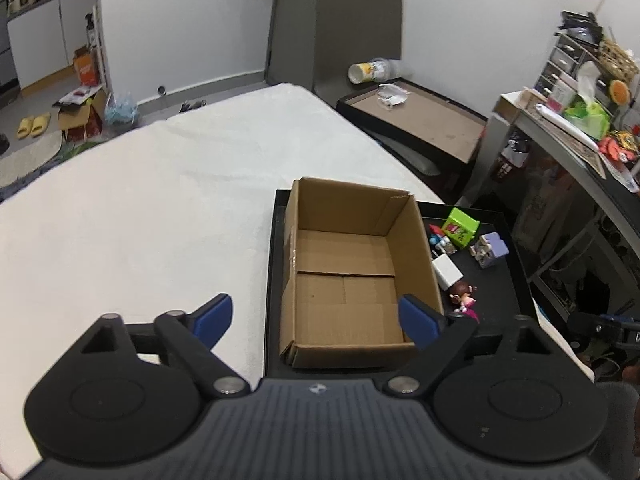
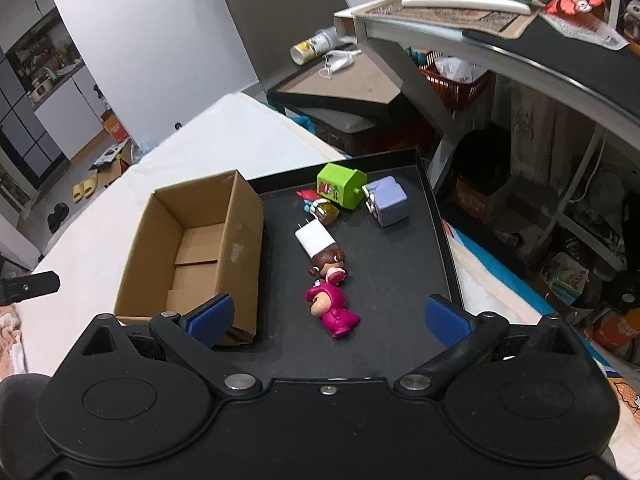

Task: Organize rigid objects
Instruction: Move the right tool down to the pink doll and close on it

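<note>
An open cardboard box [image 1: 344,264] [image 2: 192,248] stands empty on the left part of a black tray [image 1: 500,292] [image 2: 392,272]. Right of it on the tray lie a green house-shaped toy [image 2: 340,186], a lilac cube [image 2: 386,200], a white charger plug [image 2: 312,240], a brown-haired figurine [image 2: 328,266] and a pink figurine [image 2: 334,314]. My left gripper [image 1: 316,320] hangs open over the box's near end, holding nothing. My right gripper [image 2: 328,318] is open above the tray's near side. The pink figurine shows between its fingers, and the pads are well apart from it.
The tray rests on a white padded surface [image 1: 160,200] that stretches away to the left. A cluttered desk [image 2: 520,52] overhangs at the right. Behind the tray is a black-framed board [image 1: 420,120] with a face mask and a toppled cup.
</note>
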A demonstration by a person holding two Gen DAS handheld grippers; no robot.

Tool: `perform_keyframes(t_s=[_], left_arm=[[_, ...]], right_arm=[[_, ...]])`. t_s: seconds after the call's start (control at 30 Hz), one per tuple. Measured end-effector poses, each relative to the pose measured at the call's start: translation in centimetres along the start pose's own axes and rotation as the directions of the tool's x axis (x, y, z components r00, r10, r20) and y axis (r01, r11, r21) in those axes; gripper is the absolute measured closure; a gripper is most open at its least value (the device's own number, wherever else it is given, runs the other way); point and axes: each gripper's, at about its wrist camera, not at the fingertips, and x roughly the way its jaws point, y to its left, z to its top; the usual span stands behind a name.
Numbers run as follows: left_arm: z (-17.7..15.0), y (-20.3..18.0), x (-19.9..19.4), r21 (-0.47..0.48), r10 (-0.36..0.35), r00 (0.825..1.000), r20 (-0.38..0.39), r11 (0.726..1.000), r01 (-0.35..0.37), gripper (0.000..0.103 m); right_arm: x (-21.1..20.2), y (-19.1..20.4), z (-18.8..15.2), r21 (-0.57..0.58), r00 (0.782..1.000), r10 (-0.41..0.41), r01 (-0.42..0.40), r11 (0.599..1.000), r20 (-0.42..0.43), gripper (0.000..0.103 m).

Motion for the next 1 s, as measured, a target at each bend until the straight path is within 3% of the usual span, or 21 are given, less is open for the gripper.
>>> perform_keyframes(t_s=[0.4,1.0], left_arm=[[-0.1,1.7,4.8,-0.055,-0.012,0.994,-0.111,0.998,0.006,0.043],[-0.3,2.3,8.5,-0.094,-0.055,0.978,-0.202,0.995,0.037,0.055]], right_arm=[[4.9,0.1,0.4,0.016,0.996,0.007,-0.005,1.0,-0.093,0.007],[11.6,0.4,-0.8,0.063,0.982,-0.001,0.014,0.998,-0.19,0.01]])
